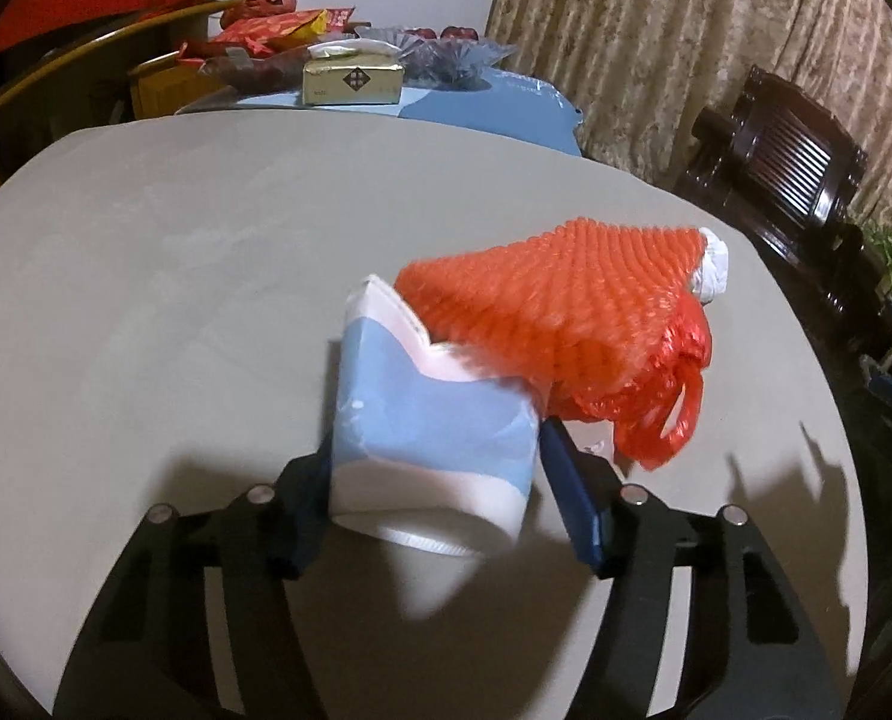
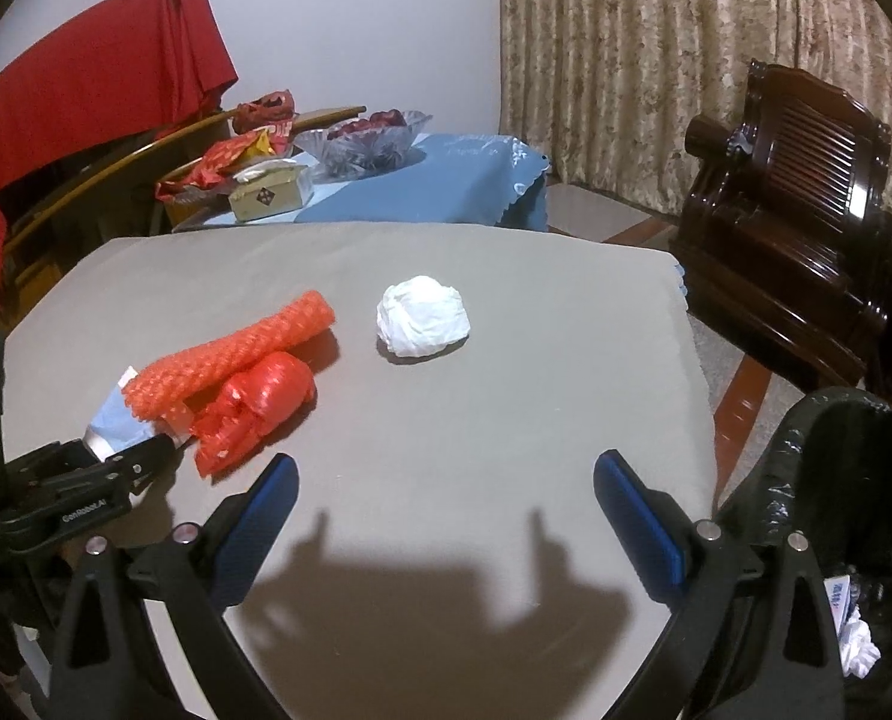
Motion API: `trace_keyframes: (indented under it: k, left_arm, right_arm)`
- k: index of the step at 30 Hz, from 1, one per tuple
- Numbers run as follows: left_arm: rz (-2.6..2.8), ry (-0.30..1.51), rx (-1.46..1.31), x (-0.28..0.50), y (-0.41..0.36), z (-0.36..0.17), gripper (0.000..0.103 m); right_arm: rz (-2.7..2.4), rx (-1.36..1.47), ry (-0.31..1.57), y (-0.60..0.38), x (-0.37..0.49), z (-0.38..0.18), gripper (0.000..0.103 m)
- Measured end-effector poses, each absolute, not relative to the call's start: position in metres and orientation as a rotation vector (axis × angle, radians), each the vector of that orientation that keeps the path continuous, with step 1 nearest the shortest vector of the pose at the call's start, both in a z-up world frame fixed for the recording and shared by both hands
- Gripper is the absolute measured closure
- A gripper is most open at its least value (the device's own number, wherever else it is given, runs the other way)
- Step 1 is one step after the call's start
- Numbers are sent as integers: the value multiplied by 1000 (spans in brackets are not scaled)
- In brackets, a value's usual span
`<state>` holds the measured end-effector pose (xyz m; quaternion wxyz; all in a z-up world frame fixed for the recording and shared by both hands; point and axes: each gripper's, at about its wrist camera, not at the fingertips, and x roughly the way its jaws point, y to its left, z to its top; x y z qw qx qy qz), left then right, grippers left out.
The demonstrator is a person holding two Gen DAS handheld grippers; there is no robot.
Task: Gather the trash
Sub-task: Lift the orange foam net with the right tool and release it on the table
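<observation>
My left gripper [image 1: 437, 480] is shut on a crushed blue-and-white paper cup [image 1: 428, 420], held just above the grey table [image 1: 176, 276]. An orange foam net sleeve [image 1: 553, 306] lies against the cup's mouth, with a crumpled red plastic bag [image 1: 673, 396] beside it. In the right wrist view the cup [image 2: 116, 423], the net [image 2: 236, 354] and the red bag [image 2: 254, 411] sit at the left, with the left gripper [image 2: 158, 450] on the cup. A white crumpled paper ball [image 2: 423, 324] lies mid-table. My right gripper [image 2: 446, 516] is open and empty above the table's near edge.
A bin lined with a black bag [image 2: 853, 516] stands at the table's right, with white paper inside. Behind the table a blue-clothed table [image 2: 446, 180] holds a tissue box [image 2: 269, 198], snack bags and a glass bowl. A dark wooden chair [image 2: 787, 210] stands at right.
</observation>
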<state>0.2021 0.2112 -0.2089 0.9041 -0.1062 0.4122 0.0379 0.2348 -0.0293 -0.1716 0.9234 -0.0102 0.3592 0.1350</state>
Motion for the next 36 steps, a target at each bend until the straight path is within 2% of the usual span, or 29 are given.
trace_keyframes:
  k: [14,25,29,36]
  left_arm:
    - [193,787,-238,150,233,-193,49]
    - [253,746,-227,157,271,-177,49]
    - [263,733,-228,161,280,-172,49]
    - [281,719,-230,159,292,-168,49]
  right_arm:
    - [325,-37,734,-6,230,-169,6]
    - [409,-49,727,47,236,-159,7]
    - [427,-57,726,68,240,-155,8]
    - [446,-40,777,93,245,-161,16]
